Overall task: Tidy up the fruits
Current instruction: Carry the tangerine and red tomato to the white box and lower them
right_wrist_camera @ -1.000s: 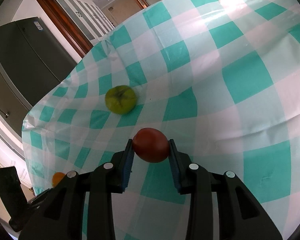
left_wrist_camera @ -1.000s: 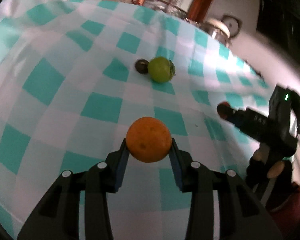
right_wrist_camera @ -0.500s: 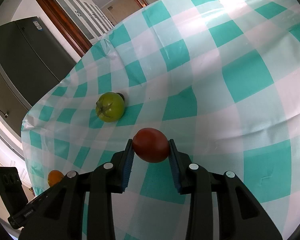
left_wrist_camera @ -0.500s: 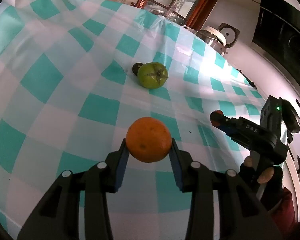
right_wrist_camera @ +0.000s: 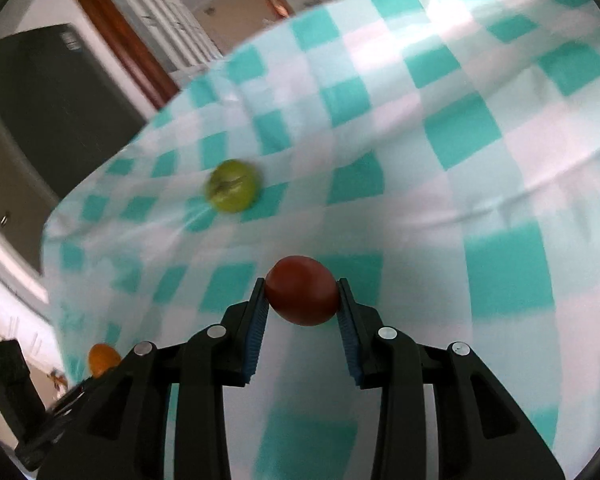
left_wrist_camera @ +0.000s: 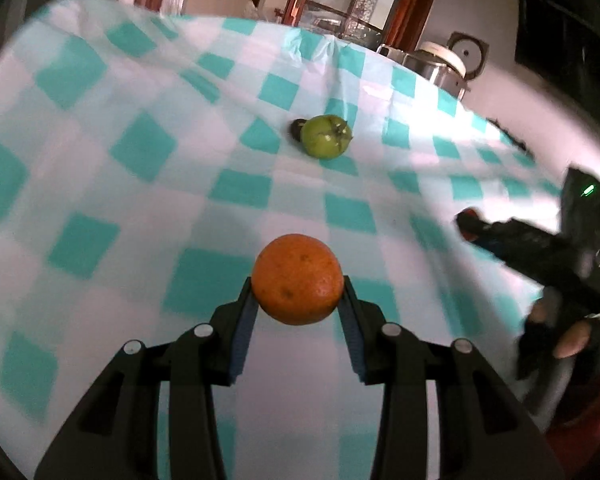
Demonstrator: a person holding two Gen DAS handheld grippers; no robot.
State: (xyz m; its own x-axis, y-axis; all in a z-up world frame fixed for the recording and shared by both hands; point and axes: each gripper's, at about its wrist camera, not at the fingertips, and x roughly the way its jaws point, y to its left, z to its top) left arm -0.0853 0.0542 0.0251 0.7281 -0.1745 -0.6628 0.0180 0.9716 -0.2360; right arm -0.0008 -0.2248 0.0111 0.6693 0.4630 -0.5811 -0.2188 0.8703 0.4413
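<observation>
An orange [left_wrist_camera: 298,279] is clamped between the blue pads of the left gripper [left_wrist_camera: 298,292] and is held clear above the teal-and-white checked tablecloth [left_wrist_camera: 100,168]. A red tomato [right_wrist_camera: 302,290] is clamped between the pads of the right gripper [right_wrist_camera: 302,300], likewise above the cloth. A green tomato [left_wrist_camera: 326,136] is seen resting on the cloth well ahead of the left gripper, with a small dark fruit [left_wrist_camera: 297,129] touching its left side. In the right wrist view the green tomato is located ahead and to the left of the fingers, blurred
</observation>
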